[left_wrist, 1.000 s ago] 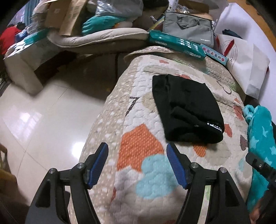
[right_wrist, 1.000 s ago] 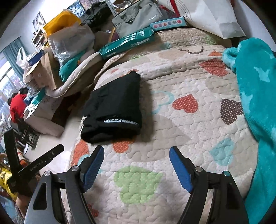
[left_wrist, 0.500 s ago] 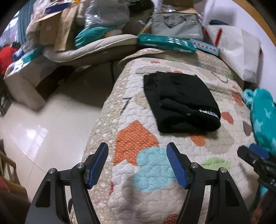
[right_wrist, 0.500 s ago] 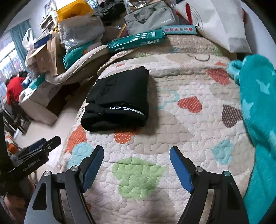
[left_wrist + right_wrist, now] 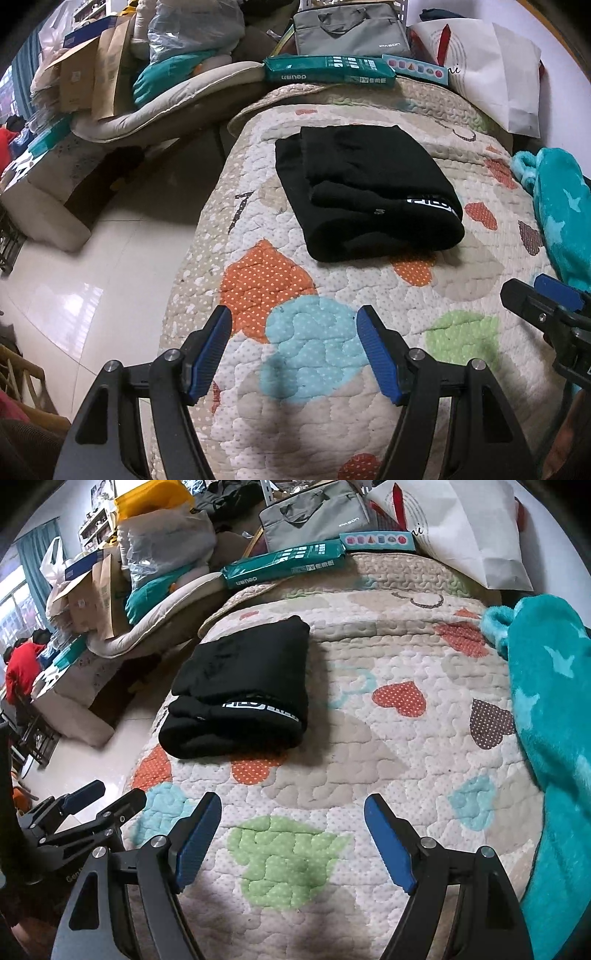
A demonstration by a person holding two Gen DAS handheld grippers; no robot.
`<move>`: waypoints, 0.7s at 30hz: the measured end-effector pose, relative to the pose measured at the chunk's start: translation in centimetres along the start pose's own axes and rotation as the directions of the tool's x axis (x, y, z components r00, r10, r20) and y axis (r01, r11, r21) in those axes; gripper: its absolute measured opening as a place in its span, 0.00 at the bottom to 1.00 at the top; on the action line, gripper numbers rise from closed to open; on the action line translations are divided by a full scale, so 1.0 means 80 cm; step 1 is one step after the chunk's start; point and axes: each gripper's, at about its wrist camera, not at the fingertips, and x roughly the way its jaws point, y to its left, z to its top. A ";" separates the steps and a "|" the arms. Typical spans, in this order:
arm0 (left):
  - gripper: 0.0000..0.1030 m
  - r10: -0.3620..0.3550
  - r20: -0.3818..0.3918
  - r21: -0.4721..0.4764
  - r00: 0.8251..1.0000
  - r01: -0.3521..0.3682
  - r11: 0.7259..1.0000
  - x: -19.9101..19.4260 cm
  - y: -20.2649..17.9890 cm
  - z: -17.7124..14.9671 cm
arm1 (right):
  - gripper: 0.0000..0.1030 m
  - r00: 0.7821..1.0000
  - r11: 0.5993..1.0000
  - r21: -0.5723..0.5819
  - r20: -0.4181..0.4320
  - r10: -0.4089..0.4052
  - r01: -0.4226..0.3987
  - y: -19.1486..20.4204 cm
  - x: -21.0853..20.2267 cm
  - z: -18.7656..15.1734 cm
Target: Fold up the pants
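Observation:
Black pants lie folded in a compact rectangle on the quilted bedspread, the waistband with white lettering at the near end. They also show in the right wrist view, near the bed's left edge. My left gripper is open and empty, held above the quilt well short of the pants. My right gripper is open and empty, also short of the pants. The right gripper shows at the right edge of the left wrist view; the left gripper shows at lower left of the right wrist view.
A teal fleece blanket lies along the bed's right side. Teal boxes, a grey bag and a white paper bag sit at the bed's far end. The bed edge drops to a tiled floor on the left, with clutter beyond.
Both grippers have drawn back from the folded pants toward the near end of the bed and stay open. The pants have not moved.

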 end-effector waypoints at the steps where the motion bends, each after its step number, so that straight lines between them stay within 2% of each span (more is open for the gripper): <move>1: 0.67 -0.001 -0.001 0.001 1.000 0.001 1.000 0.000 0.000 0.000 | 0.82 1.000 1.000 0.000 -0.001 -0.001 0.001 0.000 0.000 0.000; 21: 0.68 -0.027 0.059 0.006 0.998 0.026 1.000 -0.015 -0.005 0.003 | 0.83 1.000 1.000 -0.004 -0.012 -0.008 0.008 -0.002 0.004 -0.002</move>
